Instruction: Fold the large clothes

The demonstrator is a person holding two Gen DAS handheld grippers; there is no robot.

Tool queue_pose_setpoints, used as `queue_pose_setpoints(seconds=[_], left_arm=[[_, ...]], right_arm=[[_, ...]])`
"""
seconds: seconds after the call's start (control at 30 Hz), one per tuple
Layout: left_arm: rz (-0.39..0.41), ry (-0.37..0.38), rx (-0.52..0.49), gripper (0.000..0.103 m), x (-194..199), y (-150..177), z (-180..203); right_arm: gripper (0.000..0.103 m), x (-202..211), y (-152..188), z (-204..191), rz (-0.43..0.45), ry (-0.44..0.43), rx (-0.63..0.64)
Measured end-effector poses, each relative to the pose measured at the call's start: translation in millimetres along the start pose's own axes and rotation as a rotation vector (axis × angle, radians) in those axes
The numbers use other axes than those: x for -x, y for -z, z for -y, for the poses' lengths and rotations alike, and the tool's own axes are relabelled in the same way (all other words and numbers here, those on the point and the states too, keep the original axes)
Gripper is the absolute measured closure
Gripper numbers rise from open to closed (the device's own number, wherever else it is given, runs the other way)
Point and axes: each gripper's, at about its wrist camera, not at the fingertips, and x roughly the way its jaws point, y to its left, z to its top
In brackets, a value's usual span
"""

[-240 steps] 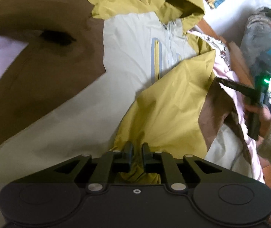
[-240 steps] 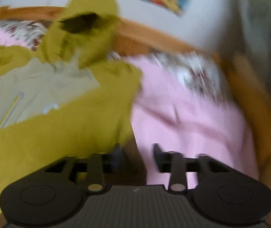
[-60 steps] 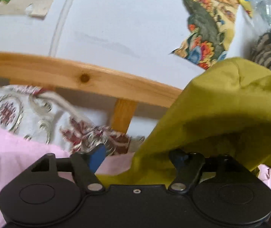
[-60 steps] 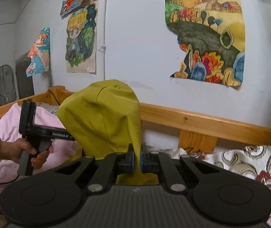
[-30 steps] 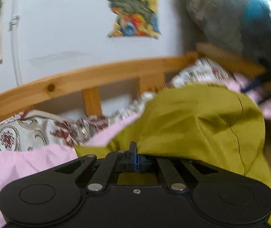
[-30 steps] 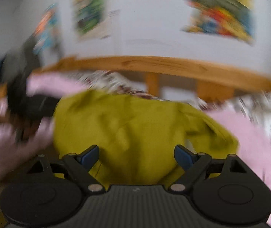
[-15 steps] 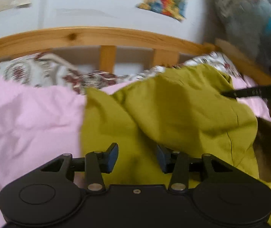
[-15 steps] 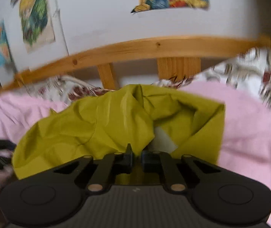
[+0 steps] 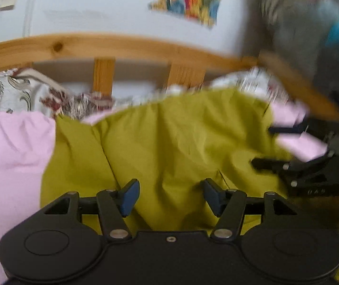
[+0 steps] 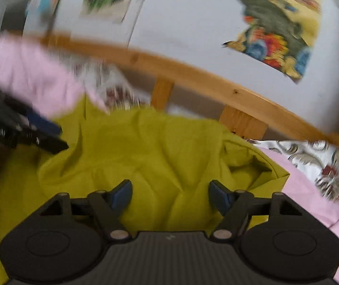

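A big yellow-green jacket (image 9: 169,142) is lying in soft wrinkles on a pink blanket (image 9: 10,156) on a bed. The left gripper (image 9: 169,196) is hanging just over the near part of the jacket. Its jaws are opening, and its blue pads (image 9: 129,197) are standing apart with only loose cloth showing below the gap, not pinched. The right gripper (image 10: 170,194) is doing the same thing over another part of the jacket (image 10: 155,152). Its jaws are opening too, and its blue pads (image 10: 121,194) are not pressing on the cloth. In the left wrist view the right gripper (image 9: 264,146) is poking in from the right side, over the edge of the jacket. In the right wrist view the left gripper (image 10: 57,135) is poking in from the left side, and it looks blurry. Behind the jacket a flowery pillow (image 9: 7,92) is lying against a wooden bed rail (image 9: 121,45). The rail is curving across both views. Above it, bright paper drawings (image 10: 278,26) are sticking on a pale wall (image 9: 98,7). On the far right of the left wrist view something grey and blue is showing, but it is too blurry to tell what it is.
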Motion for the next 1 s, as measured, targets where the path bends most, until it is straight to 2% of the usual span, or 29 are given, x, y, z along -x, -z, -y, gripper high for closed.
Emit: queue_pose_setpoints(seconds=[0.07, 0.13, 0.17, 0.27, 0.33, 0.4, 0.47, 0.5, 0.57, 0.67, 0.7, 0.77, 0.87, 1.0], left_arm=[[-0.054, -0.069, -0.029, 0.041, -20, 7, 8], [-0.063, -0.098, -0.051, 0.041, -29, 17, 10], [-0.068, -0.116, -0.074, 0.041, -34, 20, 13], [-0.055, -0.126, -0.087, 0.041, -29, 18, 15], [0.021, -0.09, -0.058, 0.041, -11, 13, 10], [0.123, -0.069, -0.057, 0.036, 7, 8, 7], [0.185, -0.109, -0.082, 0.031, 9, 0, 7], [0.191, -0.134, -0.086, 0.03, 5, -4, 7], [0.149, -0.18, -0.082, 0.029, -15, -13, 6], [0.032, -0.247, -0.087, 0.029, -53, -18, 4], [0.024, -0.251, -0.082, 0.028, -59, -17, 2], [0.033, -0.252, -0.064, 0.026, -64, -12, 1], [0.035, -0.265, -0.056, 0.023, -62, -9, 2], [0.054, -0.242, 0.039, 0.019, -39, -19, -4]], right_arm=[[0.027, -18, 9, -1, -0.046, 0.056, 0.038], [0.024, -37, 19, 5, -0.095, 0.095, 0.004], [0.021, -45, 24, 9, -0.107, 0.086, -0.034], [0.02, -43, 32, 17, -0.069, 0.066, -0.104], [0.02, -25, 27, 20, 0.005, 0.091, -0.13], [0.017, -8, 19, 22, 0.102, 0.132, -0.125], [0.013, -7, 7, 18, 0.157, 0.209, -0.035], [0.01, -15, 1, 16, 0.167, 0.252, 0.017], [0.007, -37, -10, 16, 0.149, 0.325, 0.084], [0.006, -76, -15, 26, 0.048, 0.35, 0.084], [0.002, -86, -12, 32, 0.027, 0.343, 0.066], [0.001, -98, -7, 38, -0.01, 0.331, 0.037], [0.001, -94, -2, 43, -0.016, 0.305, 0.005], [0.001, -57, -5, 39, 0.036, 0.284, -0.03]])
